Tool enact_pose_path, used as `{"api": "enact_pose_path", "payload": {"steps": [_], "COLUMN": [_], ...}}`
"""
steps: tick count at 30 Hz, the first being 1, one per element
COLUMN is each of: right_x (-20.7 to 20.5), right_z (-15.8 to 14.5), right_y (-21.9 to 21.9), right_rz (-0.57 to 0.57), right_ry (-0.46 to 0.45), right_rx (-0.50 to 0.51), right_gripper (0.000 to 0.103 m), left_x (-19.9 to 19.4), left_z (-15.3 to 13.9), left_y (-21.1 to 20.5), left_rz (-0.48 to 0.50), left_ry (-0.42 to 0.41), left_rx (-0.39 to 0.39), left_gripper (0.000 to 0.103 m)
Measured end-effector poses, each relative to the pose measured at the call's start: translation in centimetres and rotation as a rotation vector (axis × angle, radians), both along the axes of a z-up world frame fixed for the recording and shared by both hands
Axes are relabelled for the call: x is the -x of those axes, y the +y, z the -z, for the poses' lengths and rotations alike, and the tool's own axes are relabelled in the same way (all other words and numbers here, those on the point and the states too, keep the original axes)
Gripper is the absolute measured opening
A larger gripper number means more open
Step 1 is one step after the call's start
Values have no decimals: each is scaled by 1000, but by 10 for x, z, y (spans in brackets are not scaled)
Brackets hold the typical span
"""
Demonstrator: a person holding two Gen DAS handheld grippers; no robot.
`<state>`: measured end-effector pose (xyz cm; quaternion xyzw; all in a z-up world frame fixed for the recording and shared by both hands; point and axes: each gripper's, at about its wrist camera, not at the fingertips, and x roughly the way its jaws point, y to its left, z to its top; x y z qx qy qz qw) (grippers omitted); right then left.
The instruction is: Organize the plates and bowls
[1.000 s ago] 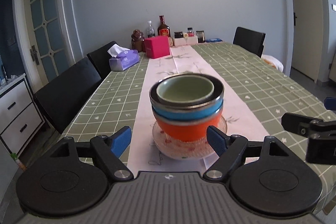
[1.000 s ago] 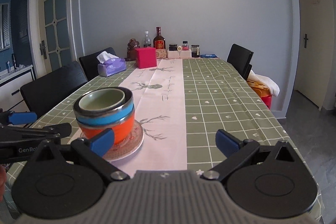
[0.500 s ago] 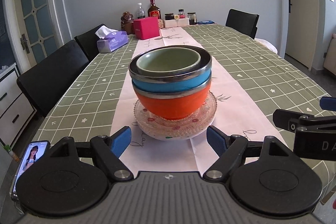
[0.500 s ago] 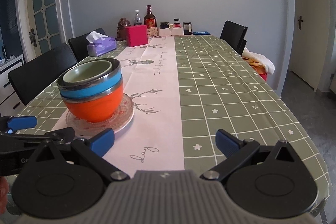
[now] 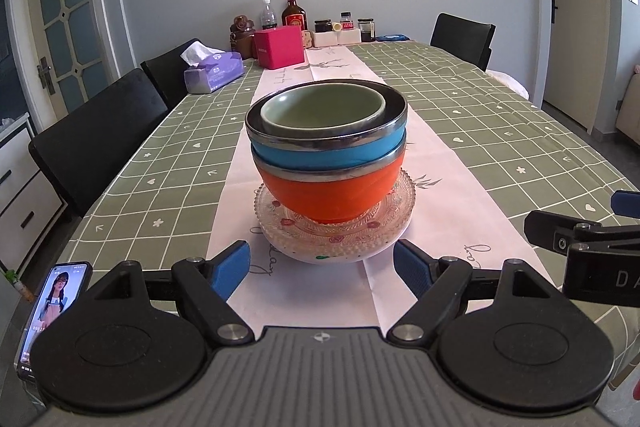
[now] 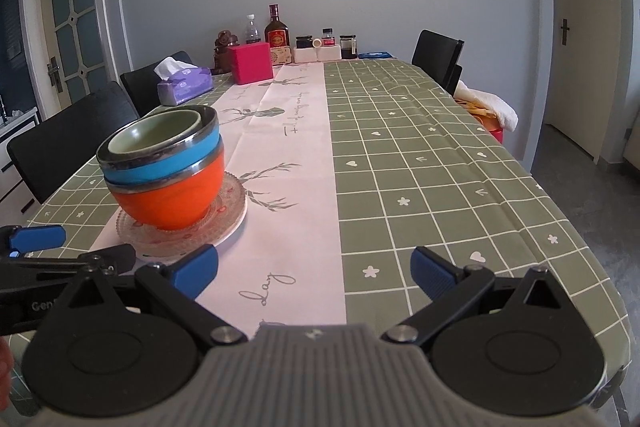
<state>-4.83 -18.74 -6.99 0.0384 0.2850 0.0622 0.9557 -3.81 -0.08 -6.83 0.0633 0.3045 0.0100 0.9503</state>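
Note:
A green bowl [image 5: 323,107] sits nested in a blue bowl [image 5: 328,151], which sits in an orange bowl [image 5: 328,193]. The stack stands on a clear glass plate [image 5: 394,211] over a white plate [image 5: 320,255] on the pink runner. My left gripper [image 5: 322,267] is open and empty, just in front of the stack. My right gripper [image 6: 314,271] is open and empty, to the right of the stack [image 6: 160,163], above the runner near the front edge.
A phone [image 5: 52,311] lies at the front left edge. A tissue box [image 5: 214,73], a pink box [image 5: 280,47], bottles and jars [image 5: 294,13] stand at the far end. Black chairs [image 5: 100,143] line the left side; another chair [image 6: 438,57] stands far right.
Both grippers have drawn back and lowered toward the table's near edge, so the stack looks larger and lower. The bowls and plates have not moved. Both grippers stay open.

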Motion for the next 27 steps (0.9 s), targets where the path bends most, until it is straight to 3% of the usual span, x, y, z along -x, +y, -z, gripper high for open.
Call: {"api": "enact_pose_path", "payload": {"steps": [27], "right_x": [5], "right_z": [-2], "right_y": [-5], "right_rz": [28], "right_ry": [-23], "right_rx": [-11], "right_gripper": [100], "left_x": [2], "left_z": [-7], "left_y": [-2], "left_rz": [6], "left_ry": [-30], "left_rx": [0], "left_gripper": [95]}}
